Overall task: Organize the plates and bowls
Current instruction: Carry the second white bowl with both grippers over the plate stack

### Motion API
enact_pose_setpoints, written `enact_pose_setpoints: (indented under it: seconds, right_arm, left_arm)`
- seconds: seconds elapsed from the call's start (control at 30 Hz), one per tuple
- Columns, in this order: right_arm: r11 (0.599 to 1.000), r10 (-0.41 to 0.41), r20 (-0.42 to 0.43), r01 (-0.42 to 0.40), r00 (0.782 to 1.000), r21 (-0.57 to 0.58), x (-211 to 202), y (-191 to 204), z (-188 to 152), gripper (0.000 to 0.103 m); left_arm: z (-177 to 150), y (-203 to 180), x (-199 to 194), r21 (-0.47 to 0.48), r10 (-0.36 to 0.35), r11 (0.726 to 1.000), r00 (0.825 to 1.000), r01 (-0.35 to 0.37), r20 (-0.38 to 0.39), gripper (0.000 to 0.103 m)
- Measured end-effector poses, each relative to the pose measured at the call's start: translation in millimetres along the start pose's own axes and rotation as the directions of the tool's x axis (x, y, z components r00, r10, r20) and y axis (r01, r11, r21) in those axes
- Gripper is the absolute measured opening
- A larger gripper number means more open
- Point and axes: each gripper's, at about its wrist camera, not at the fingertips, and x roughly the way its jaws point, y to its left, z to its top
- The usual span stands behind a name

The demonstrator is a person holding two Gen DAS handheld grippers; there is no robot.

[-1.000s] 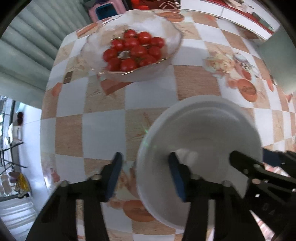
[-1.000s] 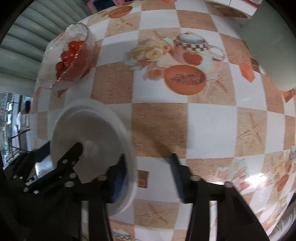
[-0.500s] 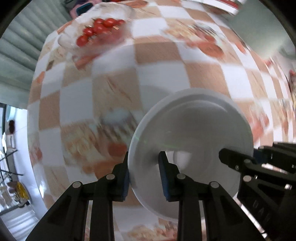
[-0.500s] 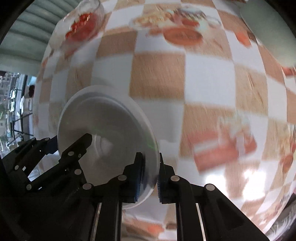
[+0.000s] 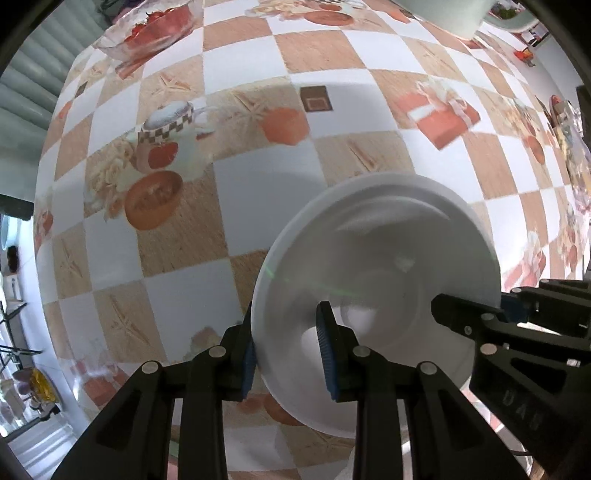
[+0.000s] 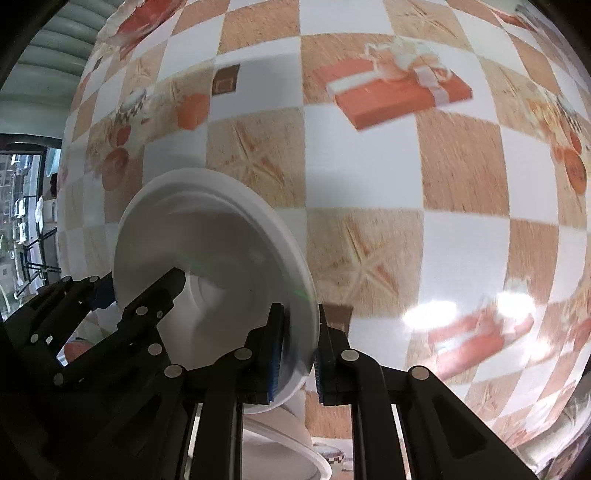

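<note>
Across the whole field below me: checkered tablecloth (image 5: 177,236), tan and white squares, printed with teapots, halved oranges, starfish and red gift boxes. No lettering on the cloth that I can read.

White plate (image 5: 376,280) held tilted above the cloth, between both my claws. My left gripper (image 5: 288,350) is clamped narrow on the plate's near-left rim, one blue pad under, one inside the well. My right gripper (image 6: 299,347) pinches the opposite rim the same way, pads tight on the edge.

Another white dish (image 6: 280,454) lies low under my right claw, partly hidden.

Glass bowl (image 5: 155,29) of red tomatoes (image 5: 155,22), far corner, well apart from the plate.

Embossed letters on my right claw's finger as seen from the left camera, too blurred to read surely.
</note>
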Motion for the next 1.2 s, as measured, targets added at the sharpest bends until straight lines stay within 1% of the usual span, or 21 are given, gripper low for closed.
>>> enact_pose_setpoints:
  seconds: [0.07, 0.1, 0.13, 0.2, 0.23, 0.27, 0.37, 0.47, 0.6, 0.7, 0.73, 0.77, 0.83, 0.9, 1.0, 1.07, 1.17, 1.2]
  right_arm:
    - [1.000, 0.000, 0.005, 0.000, 1.000, 0.008, 0.7, -1.6, -2.6, 0.016]
    - [1.000, -0.004, 0.007, 0.004, 1.000, 0.009, 5.8, -3.6, -16.6, 0.016]
    - [1.000, -0.009, 0.008, 0.009, 1.000, 0.009, 5.3, 0.8, -15.9, 0.016]
    - [1.000, -0.023, 0.009, 0.023, 1.000, 0.008, 0.7, -5.1, -16.3, 0.016]
    - [1.000, -0.023, 0.013, 0.023, 1.000, 0.010, -7.5, -17.4, -20.2, 0.016]
    - [1.000, -0.022, 0.017, 0.022, 1.000, 0.011, -13.2, -14.0, -18.1, 0.016]
    - [1.000, -0.019, 0.038, 0.018, 0.999, 0.008, -29.5, -15.8, -24.3, 0.016]
    - [1.000, -0.024, 0.054, 0.025, 0.998, -0.008, -43.9, -19.6, -29.8, 0.016]
    - [0.999, -0.033, 0.062, 0.035, 0.997, -0.024, -60.4, -23.8, -48.0, 0.016]
    - [0.999, -0.044, 0.044, 0.045, 0.998, -0.026, -66.8, -27.6, -74.1, 0.016]
    - [0.999, -0.048, 0.036, 0.049, 0.998, -0.023, -68.4, -28.6, -80.5, 0.016]
    - [0.998, -0.052, 0.025, 0.053, 0.998, -0.020, -67.8, -29.3, -91.3, 0.017]
    - [0.998, -0.058, 0.007, 0.058, 0.998, -0.012, -65.9, -30.8, -109.9, 0.017]
    - [0.999, -0.054, -0.011, 0.054, 0.998, -0.001, -66.6, -31.1, -122.0, 0.017]
    - [0.999, -0.051, -0.036, 0.051, 0.998, 0.011, -60.7, -30.7, -140.9, 0.017]
    - [0.998, -0.051, -0.042, 0.052, 0.998, 0.024, -58.0, -32.5, -145.9, 0.018]
    - [0.997, -0.069, -0.031, 0.069, 0.997, 0.030, -56.9, -33.3, -144.6, 0.018]
    - [0.997, -0.070, -0.026, 0.071, 0.997, 0.033, -56.7, -33.3, -144.6, 0.018]
  left_arm:
    - [-0.5, 1.0, 1.4, -0.002, 0.001, 1.000, 1.000, -0.001, 0.008, 0.032]
    - [-0.5, 1.3, 1.9, -0.010, -0.002, 1.000, 1.000, 0.002, 0.007, 0.032]
    - [-2.3, 0.8, 2.0, -0.022, -0.006, 1.000, 1.000, 0.006, 0.002, 0.032]
    - [-1.3, 3.9, 2.3, -0.058, -0.023, 0.998, 1.000, 0.022, -0.007, 0.032]
    - [-3.3, 6.5, 2.0, -0.074, -0.031, 0.997, 0.999, 0.030, -0.011, 0.032]
    - [3.5, 23.5, 1.1, -0.082, -0.035, 0.996, 0.999, 0.034, -0.010, 0.032]
    - [11.0, 28.4, -15.3, -0.067, -0.024, 0.997, 1.000, 0.025, 0.017, 0.033]
    - [3.9, 23.8, -32.5, -0.042, -0.008, 0.999, 0.999, 0.010, 0.035, 0.032]
    - [-16.2, 13.7, -54.9, -0.003, -0.023, 1.000, 0.998, 0.023, 0.060, 0.033]
    - [-42.6, 0.9, -65.6, 0.039, -0.031, 0.999, 0.998, 0.029, 0.056, 0.033]
    - [-57.4, -3.3, -71.4, 0.052, -0.036, 0.998, 0.998, 0.034, 0.049, 0.033]
    - [-65.0, -11.6, -74.2, 0.057, -0.039, 0.998, 0.998, 0.037, 0.043, 0.033]
    - [-76.6, -15.8, -74.9, 0.062, -0.047, 0.997, 0.999, 0.045, 0.025, 0.033]
    - [-91.8, -28.2, -76.4, 0.077, -0.057, 0.995, 0.998, 0.057, 0.004, 0.034]
    - [-107.6, -40.2, -76.1, 0.139, -0.052, 0.989, 0.998, 0.056, -0.027, 0.034]
    - [-112.2, -43.4, -74.2, 0.164, -0.050, 0.985, 0.998, 0.055, -0.038, 0.034]
    - [-117.1, -46.2, -68.3, 0.176, -0.060, 0.982, 0.996, 0.069, -0.060, 0.034]
    - [-118.2, -46.8, -67.6, 0.178, -0.061, 0.982, 0.996, 0.071, -0.059, 0.037]
